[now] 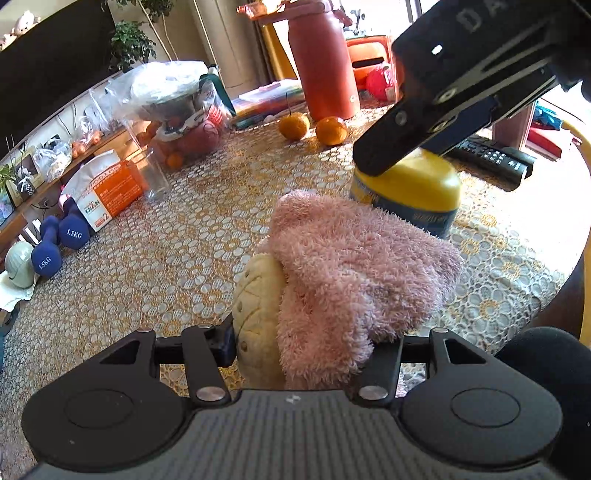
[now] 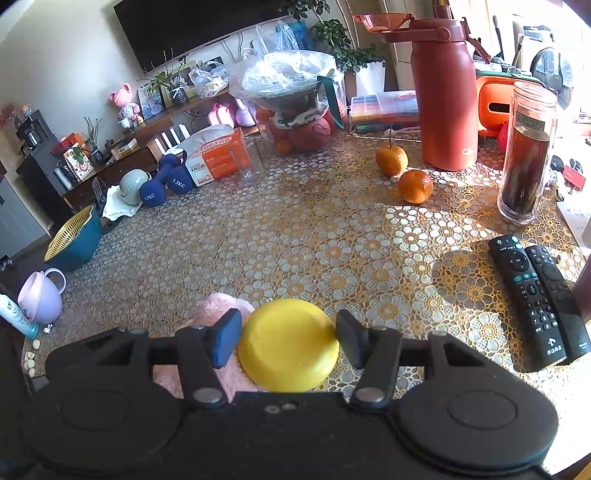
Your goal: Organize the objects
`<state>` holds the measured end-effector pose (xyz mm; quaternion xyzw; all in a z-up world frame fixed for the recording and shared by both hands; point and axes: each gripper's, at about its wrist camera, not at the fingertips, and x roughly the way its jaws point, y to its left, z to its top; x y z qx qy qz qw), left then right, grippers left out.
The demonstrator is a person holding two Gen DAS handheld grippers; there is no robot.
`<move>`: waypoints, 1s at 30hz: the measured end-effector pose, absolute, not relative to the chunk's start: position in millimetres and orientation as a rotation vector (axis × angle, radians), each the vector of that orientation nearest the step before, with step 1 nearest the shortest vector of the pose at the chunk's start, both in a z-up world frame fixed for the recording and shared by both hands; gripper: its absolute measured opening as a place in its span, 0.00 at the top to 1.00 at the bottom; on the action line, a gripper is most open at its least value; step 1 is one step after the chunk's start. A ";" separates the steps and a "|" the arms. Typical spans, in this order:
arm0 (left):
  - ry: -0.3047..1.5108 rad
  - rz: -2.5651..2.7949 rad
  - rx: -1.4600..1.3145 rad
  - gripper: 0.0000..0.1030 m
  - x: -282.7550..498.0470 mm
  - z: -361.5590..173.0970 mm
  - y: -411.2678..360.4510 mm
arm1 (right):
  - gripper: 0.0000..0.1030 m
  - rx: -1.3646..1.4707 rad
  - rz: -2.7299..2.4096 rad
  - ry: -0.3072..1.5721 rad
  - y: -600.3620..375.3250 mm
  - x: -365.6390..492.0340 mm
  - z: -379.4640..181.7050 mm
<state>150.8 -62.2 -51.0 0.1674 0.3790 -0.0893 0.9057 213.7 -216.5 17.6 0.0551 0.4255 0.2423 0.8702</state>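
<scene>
**A:** Yellow-lidded jar [image 2: 288,345] stands upright on the table's lace cloth [image 2: 332,229], near edge. Right gripper [image 2: 286,341] brackets the lid: left pad looks to be touching, right pad at the rim, contact there is hard to call. So pinching or about to; can't tell if it's loaded.

**B:** Left side?

**A:** Left gripper [image 1: 299,343] is clamped on a pink plush toy [image 1: 351,273] with a cream face, held just beside the jar, fur brushing its near side.

**B:** Advice for the grip?

**A:** Lid is domed and slick. I'd seat the pads lower, on the lid's straight wall, and squeeze square before any lift. Keep the plush off the jar so it doesn't drag or tip it.

**B:** Clearance?

**A:** Open cloth straight ahead. Two oranges [image 2: 415,186] and a red thermos [image 2: 445,96] farther back, tall clear jar [image 2: 526,155] and two remotes [image 2: 537,299] to the right. Left edge: dumbbells [image 2: 168,186], tissue pack [image 2: 218,157], bagged fruit bowl [image 2: 291,96]. TV [image 2: 207,26] on the wall behind.

**B:** Light?

**A:** Hard sun from the right; glare on the cloth.
</scene>
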 end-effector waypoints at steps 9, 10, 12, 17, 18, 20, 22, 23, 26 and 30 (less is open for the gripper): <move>0.753 -0.065 0.501 0.48 135.7 -64.9 -23.6 | 0.46 0.108 0.510 0.886 -215.8 213.3 18.1; 0.756 -0.050 0.514 0.48 134.2 -66.8 -18.9 | 0.46 0.104 0.510 0.885 -215.0 212.0 18.6; 0.781 -0.040 0.502 0.47 131.9 -69.1 -8.7 | 0.46 0.097 0.510 0.882 -214.3 211.4 19.0; 0.795 -0.040 0.459 0.43 126.0 -69.4 3.7 | 0.45 0.084 0.506 0.877 -211.4 207.9 20.0; 0.798 -0.040 0.455 0.38 124.8 -68.6 4.2 | 0.45 0.084 0.506 0.878 -211.3 207.9 20.1; 0.802 -0.050 0.455 0.36 120.4 -66.7 5.1 | 0.45 0.087 0.502 0.877 -211.3 207.2 19.5; 0.801 -0.069 0.463 0.27 114.7 -64.4 6.0 | 0.45 0.086 0.499 0.875 -211.1 206.9 19.2; 0.795 -0.070 0.473 0.24 111.1 -62.9 6.5 | 0.45 0.087 0.498 0.875 -210.9 206.9 19.1; 0.793 -0.091 0.467 0.20 101.4 -57.3 10.8 | 0.45 0.081 0.498 0.874 -210.3 206.5 19.1; 0.812 -0.127 0.389 0.20 89.2 -47.9 21.4 | 0.45 0.075 0.498 0.871 -209.3 206.6 19.3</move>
